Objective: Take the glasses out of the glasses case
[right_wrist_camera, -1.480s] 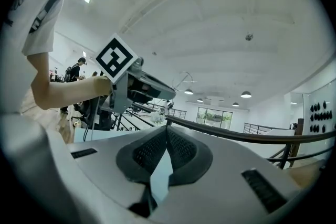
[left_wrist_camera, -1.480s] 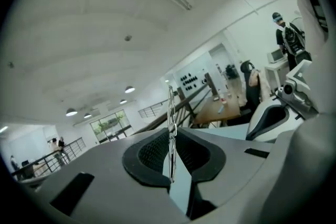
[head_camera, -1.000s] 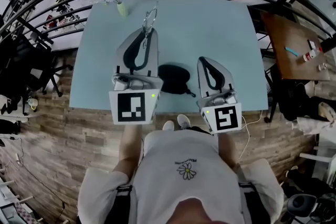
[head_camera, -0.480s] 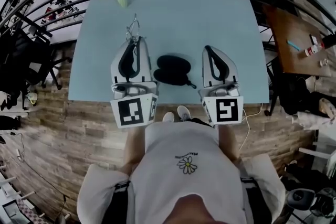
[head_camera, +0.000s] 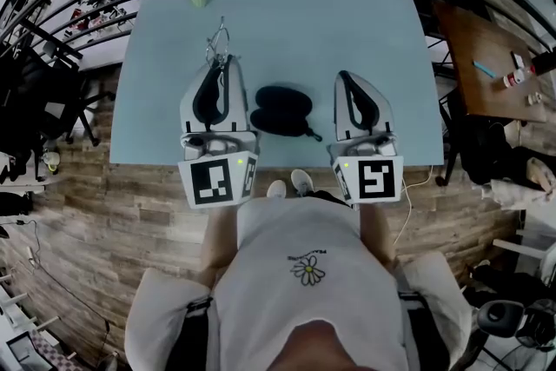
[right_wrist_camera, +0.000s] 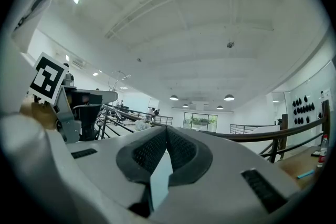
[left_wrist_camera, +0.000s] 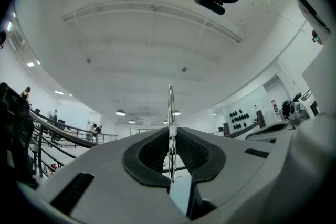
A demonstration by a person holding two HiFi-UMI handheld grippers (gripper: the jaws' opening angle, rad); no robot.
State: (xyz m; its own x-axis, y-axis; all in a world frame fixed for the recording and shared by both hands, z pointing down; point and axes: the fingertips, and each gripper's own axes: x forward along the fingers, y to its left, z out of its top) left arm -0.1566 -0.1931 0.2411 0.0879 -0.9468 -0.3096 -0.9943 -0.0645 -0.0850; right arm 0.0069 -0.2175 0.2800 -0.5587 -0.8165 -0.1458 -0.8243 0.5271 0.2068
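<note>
My left gripper (left_wrist_camera: 171, 134) has its jaws almost together, pinched on the thin silver wire-framed glasses (left_wrist_camera: 170, 105). Its own view shows the frame standing edge-on between the ribbed black pads and poking up past the tips. In the head view the glasses stick out beyond those tips, left of and farther out than the black oval glasses case (head_camera: 282, 110), and clearly apart from it. I cannot tell whether their far end rests on the surface or hangs just over it. The case lies on the light blue table (head_camera: 365, 22) between my two grippers, toward the near edge. It reads as two dark lobes side by side, which I take for its halves laid open, though it is too dark to be sure. I see no part of the glasses in it. My right gripper (right_wrist_camera: 166, 131), just right of the case, has its jaws meeting at the tips with nothing between them, and it does not seem to touch the case. I judge the main part done: the glasses are out of the case and in my left grip. What is left, as I read it, is to set them down on bare table beside the case and release. That calls for care, since so slim a frame held in a narrow pinch could twist or slip.
</note>
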